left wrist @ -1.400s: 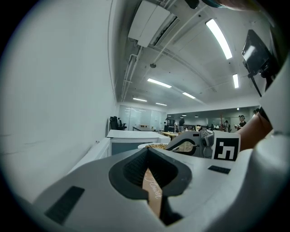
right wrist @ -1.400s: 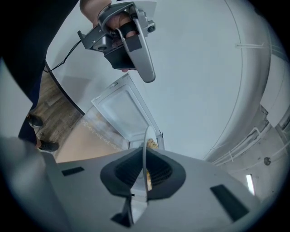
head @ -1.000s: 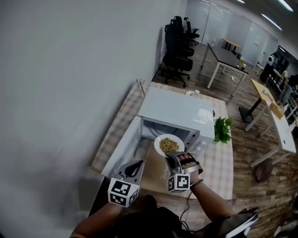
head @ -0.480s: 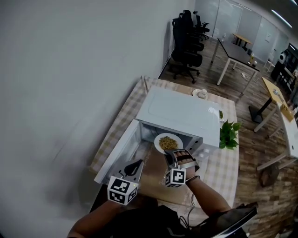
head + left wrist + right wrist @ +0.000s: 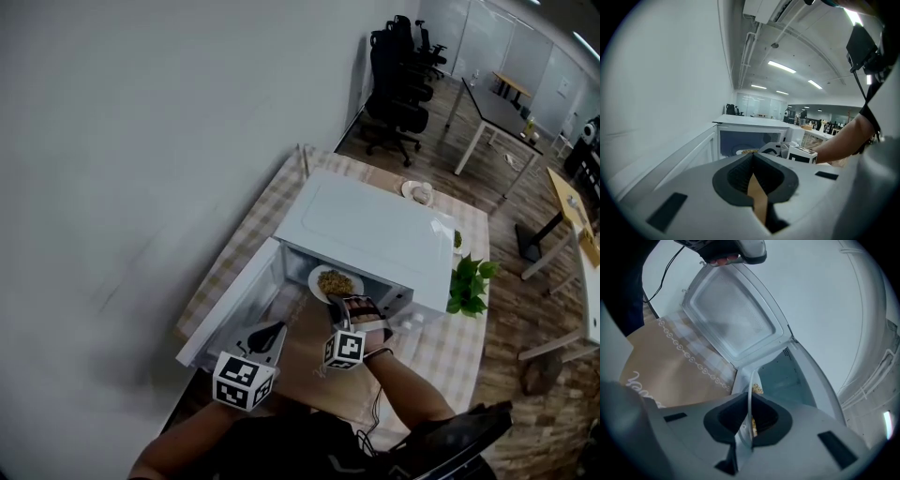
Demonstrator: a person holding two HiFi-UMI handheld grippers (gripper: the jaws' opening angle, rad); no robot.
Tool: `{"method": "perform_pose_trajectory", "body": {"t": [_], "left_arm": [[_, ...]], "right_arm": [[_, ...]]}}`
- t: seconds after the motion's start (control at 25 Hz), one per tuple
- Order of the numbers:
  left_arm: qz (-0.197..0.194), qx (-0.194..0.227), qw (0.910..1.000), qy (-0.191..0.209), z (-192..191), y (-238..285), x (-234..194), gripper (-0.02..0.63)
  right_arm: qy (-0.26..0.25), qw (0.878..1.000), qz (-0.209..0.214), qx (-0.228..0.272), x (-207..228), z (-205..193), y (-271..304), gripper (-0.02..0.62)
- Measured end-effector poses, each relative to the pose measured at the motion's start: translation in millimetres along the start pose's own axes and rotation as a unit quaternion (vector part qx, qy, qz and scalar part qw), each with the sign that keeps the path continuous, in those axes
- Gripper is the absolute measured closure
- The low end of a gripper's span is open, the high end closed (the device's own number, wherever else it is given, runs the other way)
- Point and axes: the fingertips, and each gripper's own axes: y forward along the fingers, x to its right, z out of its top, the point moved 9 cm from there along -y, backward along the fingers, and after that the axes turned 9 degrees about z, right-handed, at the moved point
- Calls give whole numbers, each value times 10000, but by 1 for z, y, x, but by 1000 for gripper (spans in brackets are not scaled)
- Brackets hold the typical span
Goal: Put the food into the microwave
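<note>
A white plate of yellowish food is at the mouth of the white microwave, whose door hangs open to the left. My right gripper is shut on the plate's near rim. In the right gripper view the plate shows edge-on between the pads, with the cavity just ahead. My left gripper hovers in front of the open door, shut with nothing in it. In the left gripper view its tips meet, and the plate shows in the cavity opening.
The microwave stands on a checked tablecloth with a brown mat in front. A green plant sits at its right and a small dish behind it. Office chairs and desks stand beyond. A white wall runs along the left.
My right gripper has carried the plate forward and down to the microwave's opening. The left gripper has shifted a little forward and lower beside the door.
</note>
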Motion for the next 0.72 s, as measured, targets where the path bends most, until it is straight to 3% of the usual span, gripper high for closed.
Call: {"method": "perform_pose_trajectory", "body": {"t": [0.72], "left_arm": [[396,-274,9987,-185,-9,14,12,597]], "right_arm": [[-11,9997,218,-132,-11,-34,50,569]]}}
